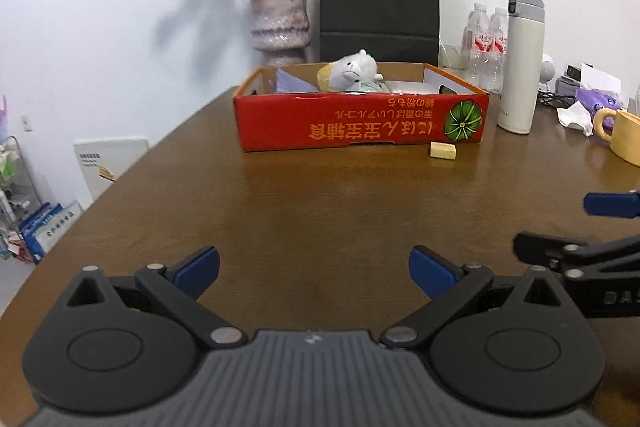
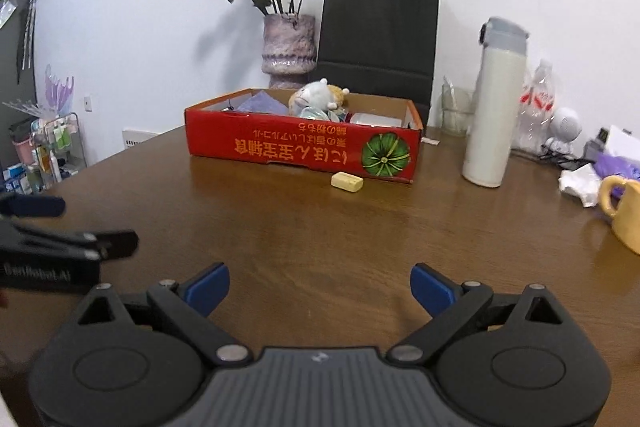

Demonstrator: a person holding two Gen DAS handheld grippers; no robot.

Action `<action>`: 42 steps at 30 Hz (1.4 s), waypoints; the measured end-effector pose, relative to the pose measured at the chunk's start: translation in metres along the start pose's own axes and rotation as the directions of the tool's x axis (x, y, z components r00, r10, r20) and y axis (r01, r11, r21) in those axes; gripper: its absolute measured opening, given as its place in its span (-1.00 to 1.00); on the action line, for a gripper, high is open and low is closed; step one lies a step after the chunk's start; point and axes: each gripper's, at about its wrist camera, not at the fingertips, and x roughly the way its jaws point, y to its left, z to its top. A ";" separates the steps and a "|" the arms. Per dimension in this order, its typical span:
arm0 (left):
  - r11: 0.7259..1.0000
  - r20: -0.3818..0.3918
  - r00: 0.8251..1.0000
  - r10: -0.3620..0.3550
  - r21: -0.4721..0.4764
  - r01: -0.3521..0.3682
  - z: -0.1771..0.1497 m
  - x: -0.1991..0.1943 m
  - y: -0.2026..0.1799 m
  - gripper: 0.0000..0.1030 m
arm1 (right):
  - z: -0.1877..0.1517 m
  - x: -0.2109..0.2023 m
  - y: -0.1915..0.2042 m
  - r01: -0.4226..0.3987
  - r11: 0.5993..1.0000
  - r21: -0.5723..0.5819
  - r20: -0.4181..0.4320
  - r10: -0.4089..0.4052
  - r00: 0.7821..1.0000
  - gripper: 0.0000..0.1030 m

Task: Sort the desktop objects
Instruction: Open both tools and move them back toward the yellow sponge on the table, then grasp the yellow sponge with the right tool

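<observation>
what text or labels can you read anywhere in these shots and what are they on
"DAS", cut off at the frame edge: on the right gripper body, left wrist view.
Orange Japanese lettering, upside down: on the red box front; I cannot transcribe it reliably.
White lettering on the left gripper body, right wrist view: too blurred.
Red labels on the water bottles: too small.
Small vertical mark on the white flask: too small.

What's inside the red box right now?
In the red box: a white plush toy, a purple sheet on the left and a white flat item on the right. The front wall hides the bottom.
</observation>
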 end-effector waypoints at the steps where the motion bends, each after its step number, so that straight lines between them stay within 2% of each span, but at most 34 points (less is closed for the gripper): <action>1: 1.000 -0.009 1.000 -0.008 -0.001 0.008 0.005 0.007 0.001 1.00 | 0.006 0.011 -0.001 0.003 1.000 0.008 -0.017 -0.003 1.000 0.86; 7: 0.999 -0.058 0.998 -0.024 -0.027 0.022 0.038 0.061 0.009 1.00 | 0.043 0.077 -0.018 -0.005 0.996 0.087 -0.075 0.012 0.997 0.84; 12: 0.995 -0.089 0.996 -0.027 -0.098 0.018 0.062 0.103 0.021 1.00 | 0.068 0.129 -0.035 0.023 0.988 0.152 -0.110 -0.006 0.994 0.71; 14: 0.995 -0.072 0.997 -0.035 -0.101 0.028 0.068 0.115 0.023 1.00 | 0.074 0.147 -0.036 0.028 0.985 0.170 -0.126 -0.007 0.992 0.60; 15: 0.994 -0.077 0.996 -0.039 -0.105 0.030 0.070 0.122 0.023 0.94 | 0.076 0.156 -0.035 0.030 0.984 0.175 -0.134 -0.007 0.991 0.57; 17: 0.992 -0.088 0.995 -0.052 -0.117 0.042 0.074 0.135 0.024 0.70 | 0.078 0.167 -0.032 0.043 0.982 0.184 -0.138 -0.018 0.990 0.50; 18: 0.991 -0.089 0.994 -0.058 -0.122 0.046 0.074 0.141 0.024 0.19 | 0.079 0.171 -0.029 0.054 0.984 0.171 -0.131 -0.032 0.991 0.44; 19: 0.991 -0.098 0.993 -0.061 -0.123 0.049 0.075 0.147 0.024 -0.24 | 0.080 0.175 -0.026 0.073 0.986 0.153 -0.128 -0.053 0.990 0.26; 21: 0.993 -0.111 0.993 -0.047 -0.116 0.034 0.075 0.154 0.021 -0.45 | 0.082 0.179 -0.022 0.094 0.987 0.127 -0.121 -0.078 0.990 -0.15; 22: 0.995 -0.107 0.993 -0.041 -0.100 0.031 0.075 0.155 0.019 -0.64 | 0.082 0.180 -0.021 0.096 0.989 0.117 -0.115 -0.082 0.990 -0.35; 24: 0.995 -0.109 0.993 -0.044 -0.092 0.034 0.074 0.154 0.017 -0.84 | 0.082 0.178 -0.020 0.087 0.990 0.110 -0.114 -0.074 0.991 -0.35; 27: 0.995 -0.094 0.995 -0.045 -0.093 0.036 0.073 0.146 0.016 -0.95 | 0.082 0.169 -0.021 0.038 0.991 0.129 -0.115 -0.023 0.993 -0.36; 34: 0.995 -0.014 0.999 -0.038 -0.096 0.036 0.069 0.102 0.011 -0.96 | 0.075 0.113 -0.007 0.003 0.998 0.062 -0.030 -0.001 1.000 -0.36; 42: 0.997 0.104 0.994 -0.031 -0.070 0.039 0.048 0.021 -0.009 -0.96 | 0.057 0.032 -0.005 0.008 0.997 0.073 0.058 -0.012 0.998 -0.35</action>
